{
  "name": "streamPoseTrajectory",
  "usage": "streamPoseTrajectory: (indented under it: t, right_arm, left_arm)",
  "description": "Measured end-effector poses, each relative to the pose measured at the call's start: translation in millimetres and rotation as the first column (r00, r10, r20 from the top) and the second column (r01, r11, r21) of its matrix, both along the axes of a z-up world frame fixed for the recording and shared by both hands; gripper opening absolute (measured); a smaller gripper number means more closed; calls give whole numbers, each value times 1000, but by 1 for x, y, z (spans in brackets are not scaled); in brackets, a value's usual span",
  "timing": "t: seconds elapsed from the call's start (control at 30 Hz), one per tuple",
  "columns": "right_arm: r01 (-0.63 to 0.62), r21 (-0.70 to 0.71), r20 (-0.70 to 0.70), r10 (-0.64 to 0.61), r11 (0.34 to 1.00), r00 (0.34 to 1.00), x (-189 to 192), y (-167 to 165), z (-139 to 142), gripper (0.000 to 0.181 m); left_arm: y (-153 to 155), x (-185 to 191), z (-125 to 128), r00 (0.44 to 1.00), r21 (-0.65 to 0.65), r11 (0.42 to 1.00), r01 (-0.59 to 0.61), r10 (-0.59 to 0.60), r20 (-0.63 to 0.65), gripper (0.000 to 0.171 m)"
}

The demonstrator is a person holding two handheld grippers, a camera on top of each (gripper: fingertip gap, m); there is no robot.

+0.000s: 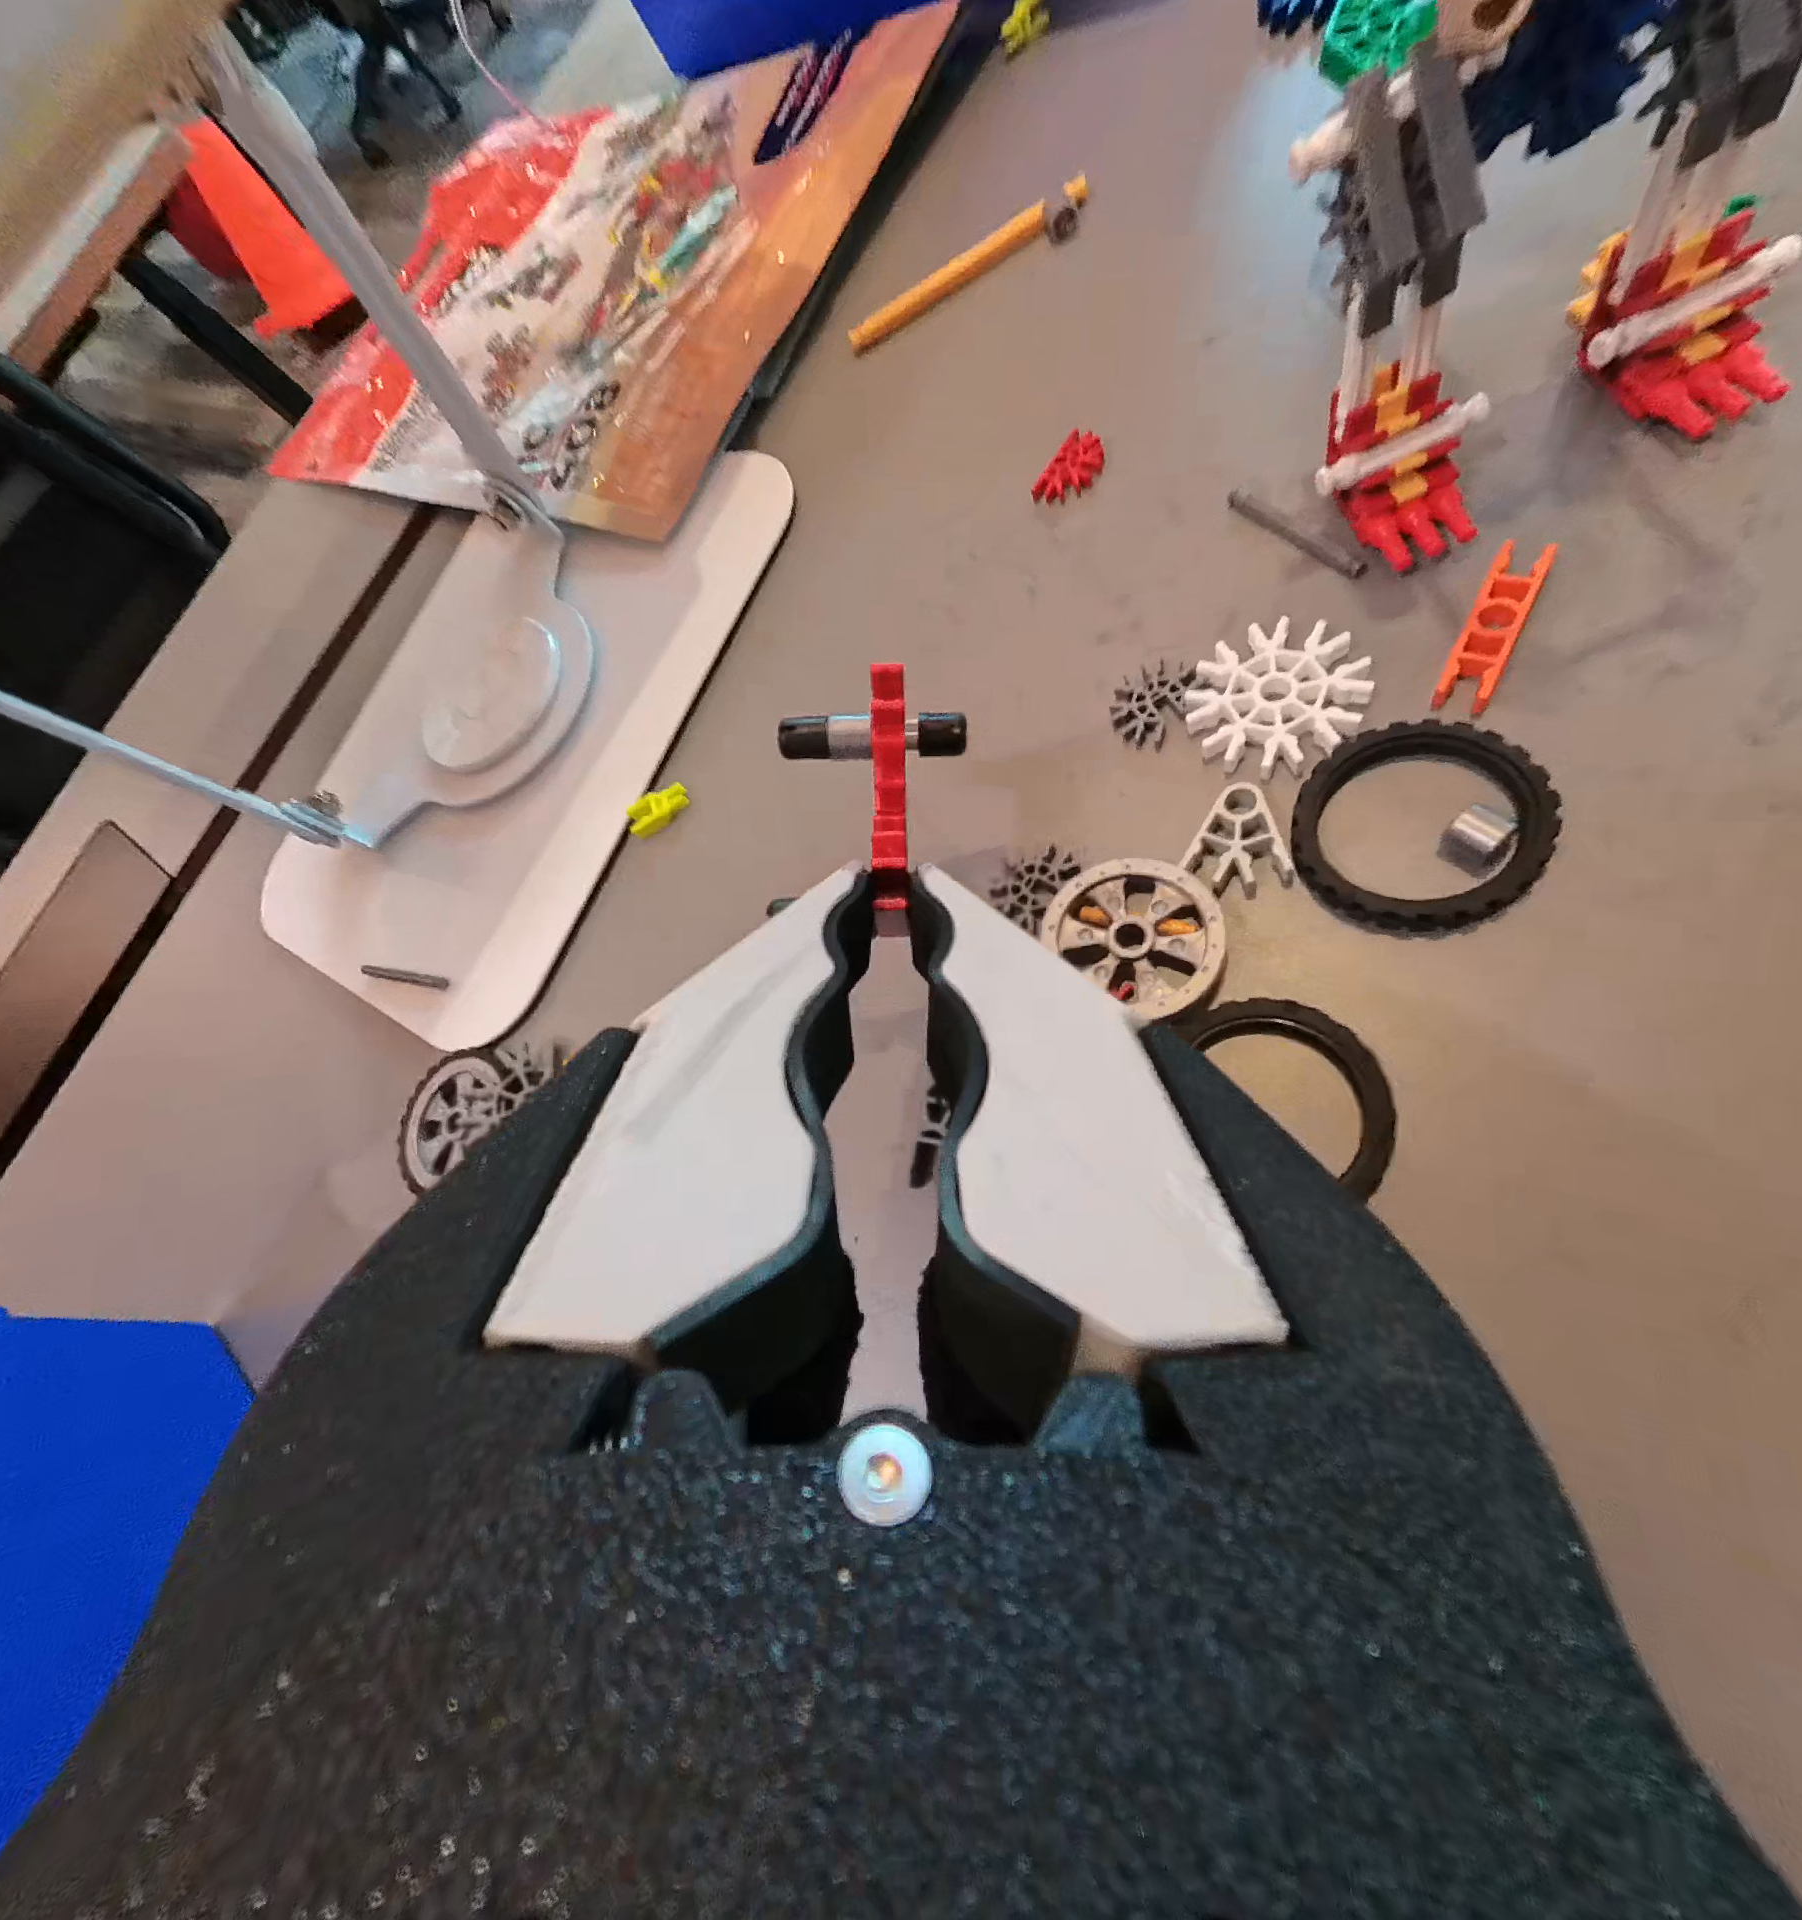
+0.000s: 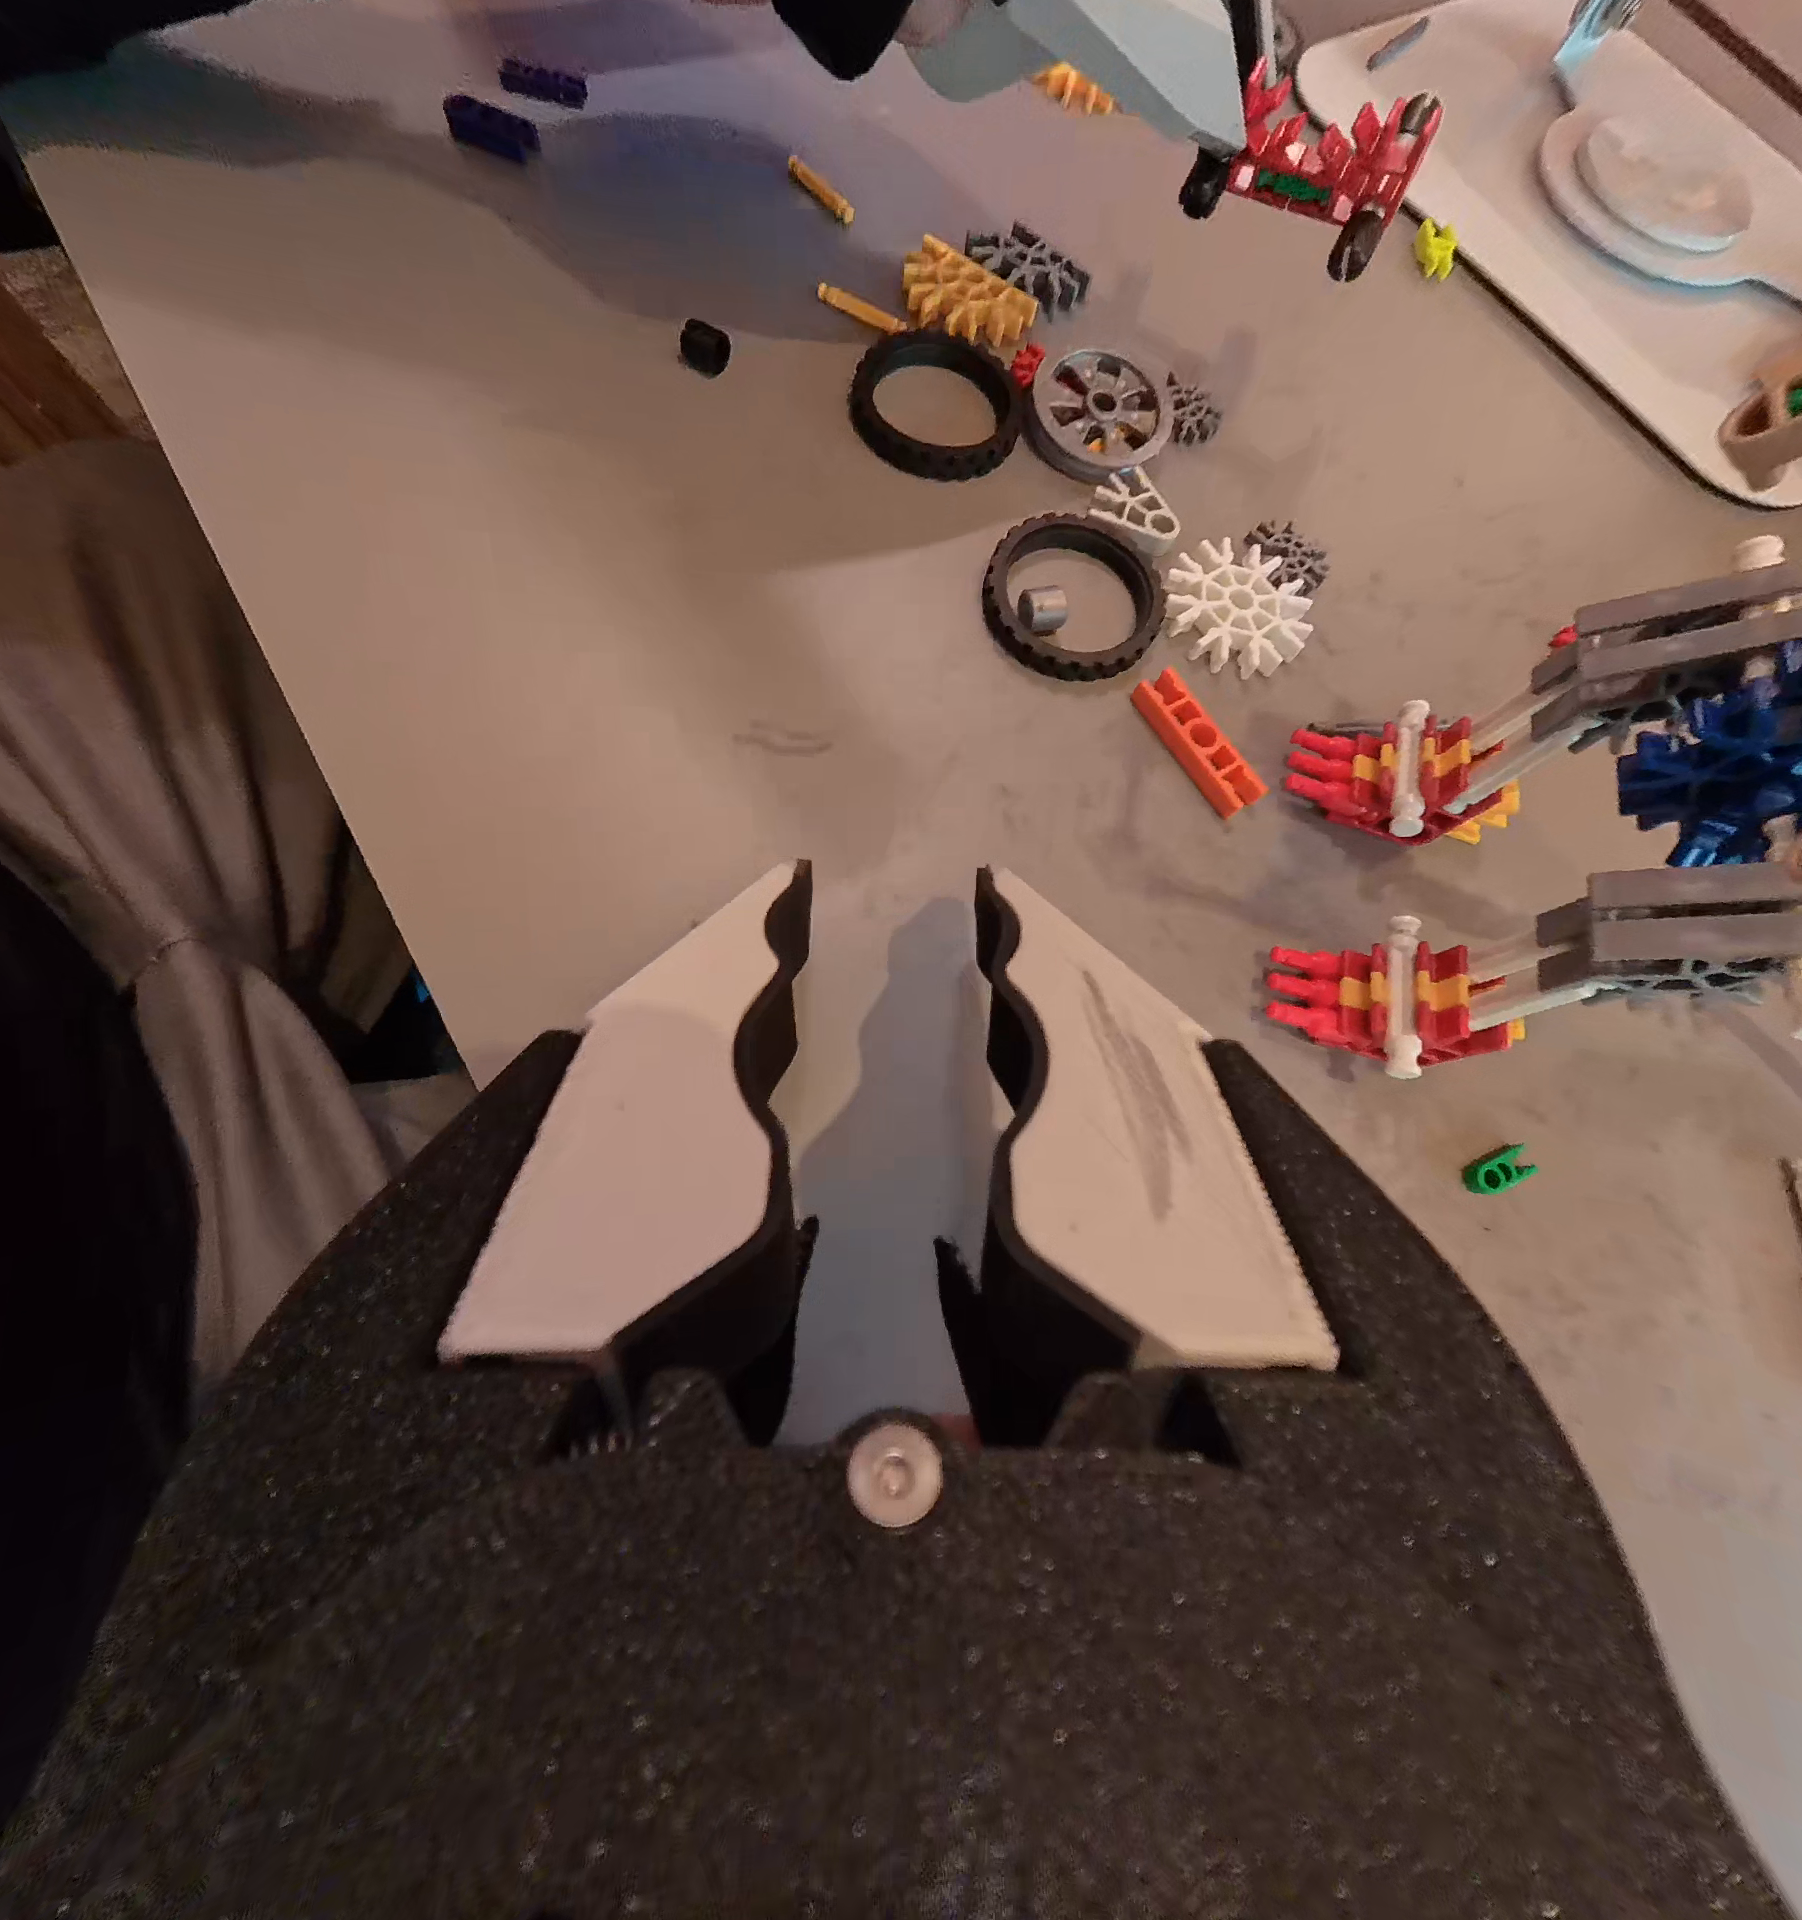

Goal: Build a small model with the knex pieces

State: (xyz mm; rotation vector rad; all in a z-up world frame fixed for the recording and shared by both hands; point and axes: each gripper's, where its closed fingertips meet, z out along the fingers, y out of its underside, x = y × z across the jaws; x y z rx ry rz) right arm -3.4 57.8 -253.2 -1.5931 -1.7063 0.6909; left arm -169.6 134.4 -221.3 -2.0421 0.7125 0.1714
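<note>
My left gripper [image 1: 889, 891] is shut on the edge of a red toothed connector [image 1: 888, 769], which stands on edge above the grey table [image 1: 980, 582]. A short black rod with a silver sleeve [image 1: 872, 736] runs through the connector. The same piece shows far off in the right wrist view [image 2: 1312, 171], held by the left gripper. My right gripper [image 2: 892, 883] is open and empty over bare table near the left edge. An orange clip [image 2: 1198, 742] and two red-and-yellow feet of a built model [image 2: 1385, 779] lie to its right.
Loose parts lie on the table: black tyres [image 1: 1427, 826], grey wheel hubs [image 1: 1134, 938], a white snowflake connector [image 1: 1279, 694], an orange clip [image 1: 1496, 627], a yellow rod [image 1: 949, 278]. A white stand base [image 1: 523, 748] and a printed sheet [image 1: 606, 343] lie left. The model's legs [image 1: 1396, 457] stand right. About 20 centimeters separates my left fingertips from my right. The orange clip [image 2: 1198, 742] is about 7 centimeters from my right fingertips. My left wrist view [image 1: 1503, 618] looks at it from another angle.
</note>
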Motion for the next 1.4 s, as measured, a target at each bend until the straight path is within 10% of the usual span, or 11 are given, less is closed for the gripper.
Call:
streamPoseTrajectory:
  t: [0.73,1.4]
  right_arm:
    - [104,-77,-313,-123,992,942,-16,7,69,32]
    - [102,-445,-592,-378,890,712,-6,21,124,39]
  left_arm:
    - [-38,62,84,975,350,917,191,-219,40,4]
    - [-71,133,104,930,513,812,278,-361,68,3]
